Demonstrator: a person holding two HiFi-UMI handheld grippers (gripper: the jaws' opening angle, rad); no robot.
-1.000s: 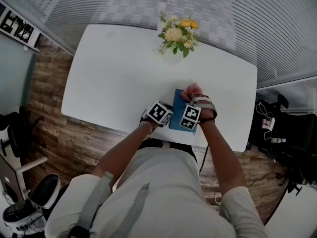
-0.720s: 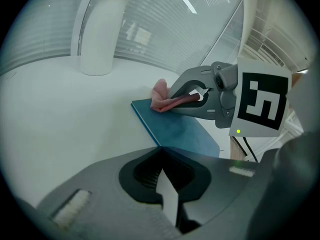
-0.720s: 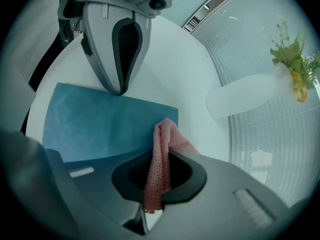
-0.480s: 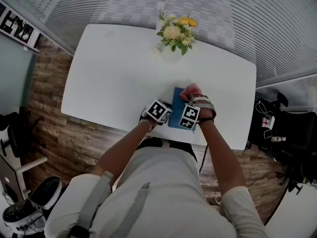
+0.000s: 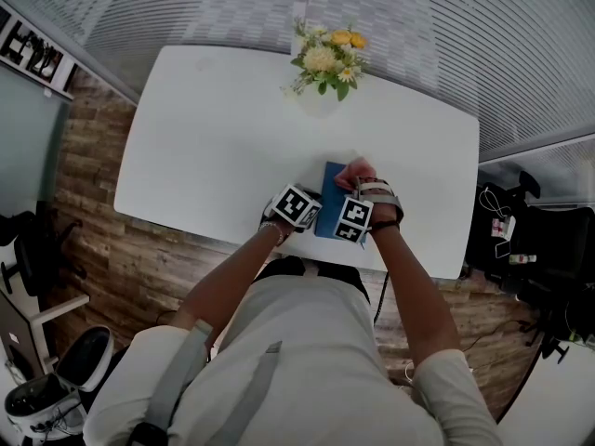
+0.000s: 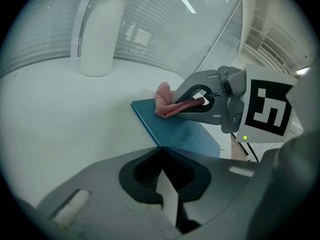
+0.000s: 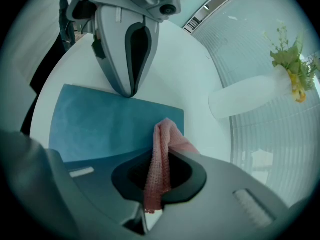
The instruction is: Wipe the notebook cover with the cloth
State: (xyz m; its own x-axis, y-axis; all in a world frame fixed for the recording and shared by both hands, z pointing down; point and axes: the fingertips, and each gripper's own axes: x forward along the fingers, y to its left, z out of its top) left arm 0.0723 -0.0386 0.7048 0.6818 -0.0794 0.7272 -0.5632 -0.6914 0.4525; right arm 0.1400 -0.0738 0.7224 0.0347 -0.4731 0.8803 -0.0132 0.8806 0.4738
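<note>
Notebook (image 5: 332, 189) and cloth (image 7: 161, 149) are brought together at the near edge of the white counter (image 5: 214, 137), where both tongs can work on them. The blue notebook is laid flat directly under both tongs, with its cover facing up, so the whole face is offered for wiping.

The left tongs (image 7: 131, 91) are seen with the jaws brought together and nothing held between them. Their tip is set down at the notebook's edge, on the side away from the right tongs. This is judged to be a steadying hold, so that the book is not dragged along under the cloth. Whether real pressure is applied cannot be told.

The right tongs (image 6: 176, 105) are clamped tight on the pink cloth. A fold is pinched between the jaws and the loose end is bunched just ahead of the tips, touching the cover near its far corner. The cloth is thus held low and forward so that it can be drawn across the cover.

A vase of flowers (image 5: 323, 72) is left well beyond both tongs, out of the way.
</note>
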